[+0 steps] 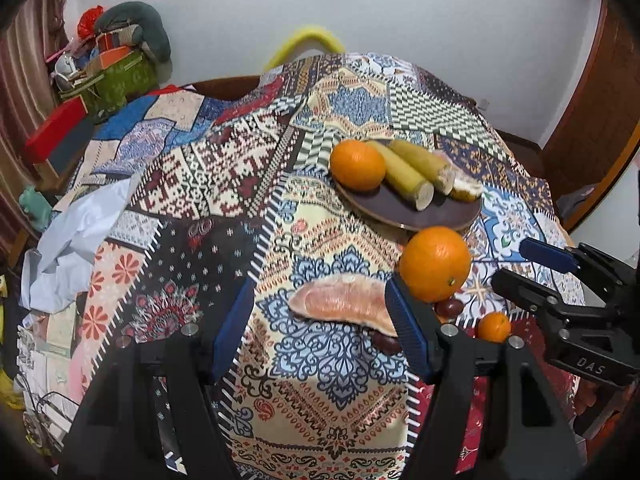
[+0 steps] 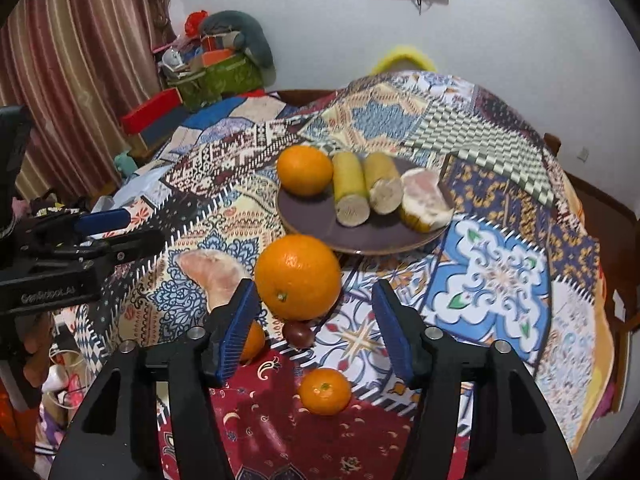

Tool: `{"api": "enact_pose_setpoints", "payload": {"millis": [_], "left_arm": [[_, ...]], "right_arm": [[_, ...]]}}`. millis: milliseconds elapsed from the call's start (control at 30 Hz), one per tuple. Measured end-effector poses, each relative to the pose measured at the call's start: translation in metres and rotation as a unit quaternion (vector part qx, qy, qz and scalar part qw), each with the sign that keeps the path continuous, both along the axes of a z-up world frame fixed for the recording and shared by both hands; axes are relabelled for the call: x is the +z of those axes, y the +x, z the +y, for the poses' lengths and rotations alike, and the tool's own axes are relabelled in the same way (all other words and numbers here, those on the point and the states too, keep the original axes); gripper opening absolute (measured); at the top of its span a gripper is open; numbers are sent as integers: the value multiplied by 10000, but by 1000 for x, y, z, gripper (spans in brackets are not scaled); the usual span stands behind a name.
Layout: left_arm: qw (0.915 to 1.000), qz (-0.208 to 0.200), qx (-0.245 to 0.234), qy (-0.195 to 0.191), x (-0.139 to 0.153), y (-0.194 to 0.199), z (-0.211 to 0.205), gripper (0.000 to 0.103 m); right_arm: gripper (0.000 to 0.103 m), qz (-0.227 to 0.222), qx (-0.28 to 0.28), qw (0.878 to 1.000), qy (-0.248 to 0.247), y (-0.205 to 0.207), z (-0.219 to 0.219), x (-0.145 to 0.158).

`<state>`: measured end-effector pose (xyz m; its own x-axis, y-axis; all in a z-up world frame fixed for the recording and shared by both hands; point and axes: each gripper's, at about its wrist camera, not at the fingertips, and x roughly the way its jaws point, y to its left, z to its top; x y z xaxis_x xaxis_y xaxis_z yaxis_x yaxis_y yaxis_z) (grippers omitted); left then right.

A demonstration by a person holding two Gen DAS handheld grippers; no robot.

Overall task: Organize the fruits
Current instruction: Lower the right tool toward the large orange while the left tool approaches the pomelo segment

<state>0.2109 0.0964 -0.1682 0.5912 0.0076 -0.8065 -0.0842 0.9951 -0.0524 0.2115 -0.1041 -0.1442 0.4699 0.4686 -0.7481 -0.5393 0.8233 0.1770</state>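
Note:
A brown plate (image 1: 424, 216) (image 2: 320, 220) on the patterned cloth holds an orange (image 1: 357, 165) (image 2: 305, 169), two sugarcane pieces (image 1: 416, 170) (image 2: 366, 188) and a pomelo piece (image 2: 426, 200). A big orange (image 1: 435, 263) (image 2: 298, 277) lies in front of the plate. A peeled pomelo segment (image 1: 340, 299) (image 2: 214, 276) lies between the fingers of my open left gripper (image 1: 320, 320). My open right gripper (image 2: 314, 332) hangs just short of the big orange, above a small tangerine (image 2: 325, 391) (image 1: 494, 326) and a dark date (image 2: 298, 334).
A second small tangerine (image 2: 252, 342) sits behind the right gripper's left finger. Another date (image 1: 386, 342) lies under the pomelo segment. Crumpled white paper (image 1: 76, 240) lies at the table's left edge. A cluttered stand (image 1: 108, 68) is at the back left.

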Motion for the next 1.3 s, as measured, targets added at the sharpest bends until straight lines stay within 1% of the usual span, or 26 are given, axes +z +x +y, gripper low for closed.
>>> {"api": "enact_pose_setpoints", "payload": {"millis": [33,100,233,333,433,567,633,667,700,833,967,1067,1133,1233,1267,1300], "left_arm": [[10000,29,-1,-8,-2,0,0,68],[9999,122,-1,-19,-10,-1,0,68],[9997,240,-1,-46,-21,-3,0,68],[9995,294,-9,-110,-26,-4,0,68],[9993,343,-16,-117,-30,-3,-1,68],[9992,386,-11,-93,-35,-1,-2,68],[9992,399,-1,-74,-36,0,-3,68],[9992,404,5,-79,-37,0,-3,68],[9991,407,9,-91,-37,1,-3,68],[9988,457,25,-191,-38,3,-5,68],[9986,447,1,-285,-36,4,-12,68],[9980,436,-84,-440,-34,5,-20,68],[9979,452,-137,-449,-34,7,-28,71],[9979,515,-147,-364,-39,13,-39,72],[9978,554,-116,-356,-40,16,-41,72],[9976,583,-87,-364,-42,19,-43,72]], "right_arm": [[60,45,19,10000,-2,2,2,-3],[70,85,36,10000,-27,4,5,-8],[71,103,28,9998,-139,12,12,-17],[71,234,25,9996,-153,19,17,-25],[71,430,34,9991,-52,26,20,-34],[71,534,67,9985,102,31,26,-38],[71,512,106,9986,90,31,30,-38],[64,492,133,9986,103,30,31,-38],[60,513,216,9983,161,29,31,-37],[59,483,170,9986,127,27,27,-35],[59,506,9,9982,320,25,8,-28],[59,333,-121,9989,308,20,-7,-18],[59,201,-197,9993,230,18,-15,-13],[55,168,-295,9991,251,15,-29,-9],[44,167,-345,9988,297,14,-35,-8],[25,166,-361,9987,325,14,-39,-6]]}}
